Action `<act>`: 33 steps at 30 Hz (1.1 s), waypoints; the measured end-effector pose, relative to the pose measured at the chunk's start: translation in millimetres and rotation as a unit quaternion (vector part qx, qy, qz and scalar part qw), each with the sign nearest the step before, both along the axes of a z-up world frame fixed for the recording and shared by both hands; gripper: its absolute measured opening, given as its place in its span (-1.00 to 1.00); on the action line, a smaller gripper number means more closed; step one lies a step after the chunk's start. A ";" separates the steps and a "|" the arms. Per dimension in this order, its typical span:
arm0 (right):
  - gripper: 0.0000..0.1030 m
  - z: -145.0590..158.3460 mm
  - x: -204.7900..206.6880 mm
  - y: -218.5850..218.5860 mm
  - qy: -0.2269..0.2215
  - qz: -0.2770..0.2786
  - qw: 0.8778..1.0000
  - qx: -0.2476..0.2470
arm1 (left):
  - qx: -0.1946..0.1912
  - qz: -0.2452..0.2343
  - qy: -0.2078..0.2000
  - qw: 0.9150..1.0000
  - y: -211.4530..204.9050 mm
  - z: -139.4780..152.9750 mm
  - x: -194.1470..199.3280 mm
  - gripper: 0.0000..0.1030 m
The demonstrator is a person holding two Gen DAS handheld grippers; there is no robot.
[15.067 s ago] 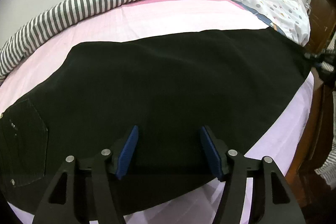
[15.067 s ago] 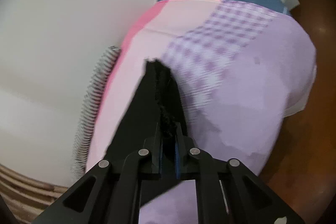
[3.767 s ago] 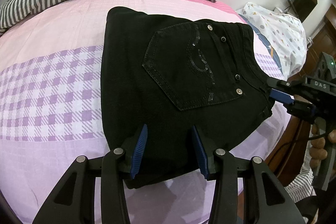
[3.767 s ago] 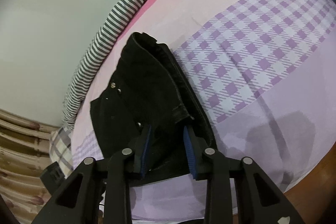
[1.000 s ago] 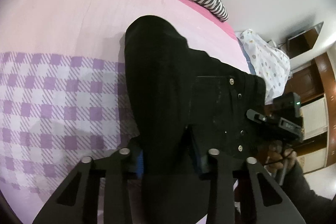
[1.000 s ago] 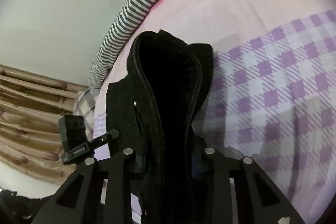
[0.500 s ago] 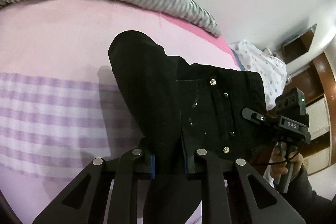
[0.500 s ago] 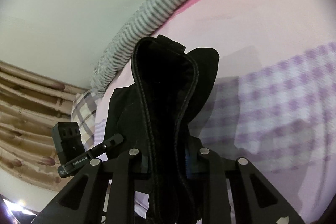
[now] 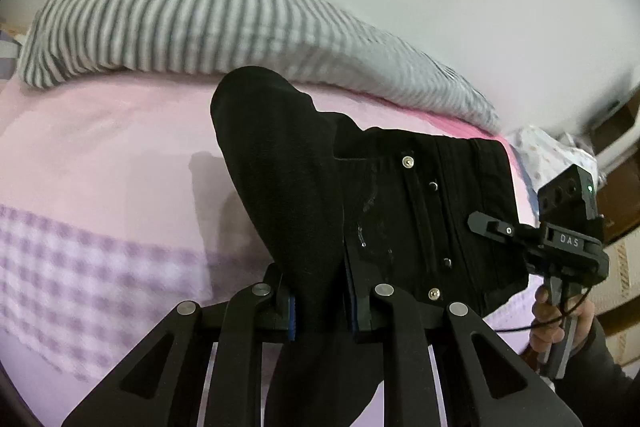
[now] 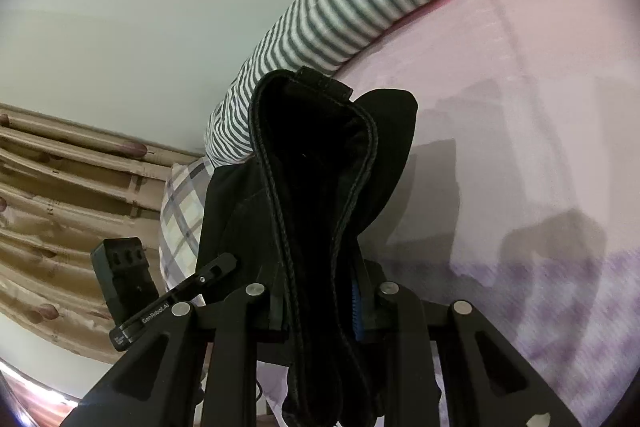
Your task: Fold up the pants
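Both grippers are clamped on the black pants (image 9: 312,211), which hang lifted off the bed (image 9: 100,163) as a thick, already-folded bundle. The left gripper (image 9: 320,301) has its jaws closed on the plain folded edge, with cloth bulging up between the blue pads and more draping down below them; the part with the pocket and rivets hangs to its right, toward the other tool. The right gripper (image 10: 320,301) is closed on the waistband end, where several stitched layers stack up between its jaws and arch forward in a loop. Holding the two ends at once seems meant to keep the layers together, so the bundle can be carried or turned over without the fold slipping open. The pants sit between the two tools, above the pink part of the sheet, with the striped pillow (image 9: 200,27) lying along the wall behind and a faint shadow on the sheet underneath, which suggests they are clear of the surface. In the left view the right hand (image 9: 560,319) shows on its handle at the far side of the cloth. The folding looks nearly done; the likely remaining step is to lay the bundle down flat and let go, taking care that the heavy waistband end does not flop open.
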State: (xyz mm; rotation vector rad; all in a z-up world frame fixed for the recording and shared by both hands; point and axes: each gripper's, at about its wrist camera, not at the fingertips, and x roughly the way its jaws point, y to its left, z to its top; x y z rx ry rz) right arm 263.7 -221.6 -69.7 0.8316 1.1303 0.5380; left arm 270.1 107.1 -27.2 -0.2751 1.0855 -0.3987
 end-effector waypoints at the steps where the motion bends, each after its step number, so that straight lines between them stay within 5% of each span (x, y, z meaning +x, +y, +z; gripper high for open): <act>1: -0.58 -1.4 7.6 8.3 0.001 0.003 1.000 0.000 | 0.004 0.004 0.000 1.000 6.1 -0.8 5.6 -0.65; 13: -0.57 -36.8 54.6 58.5 0.031 0.011 0.999 -0.013 | 0.008 0.043 0.040 0.998 74.3 -47.7 47.1 -0.59; 17: -0.30 -48.4 53.6 56.3 0.043 0.001 0.997 -0.067 | 0.014 0.058 0.059 0.997 78.5 -68.5 49.9 -0.33; 23: -0.12 -37.6 43.6 61.7 0.019 0.009 0.991 -0.130 | 0.038 0.074 0.041 0.996 76.7 -64.5 32.1 -0.15; 33: 0.05 -21.0 -6.9 68.1 -0.014 0.021 0.982 -0.189 | 0.098 0.084 0.023 0.991 65.2 -61.8 -24.4 -0.14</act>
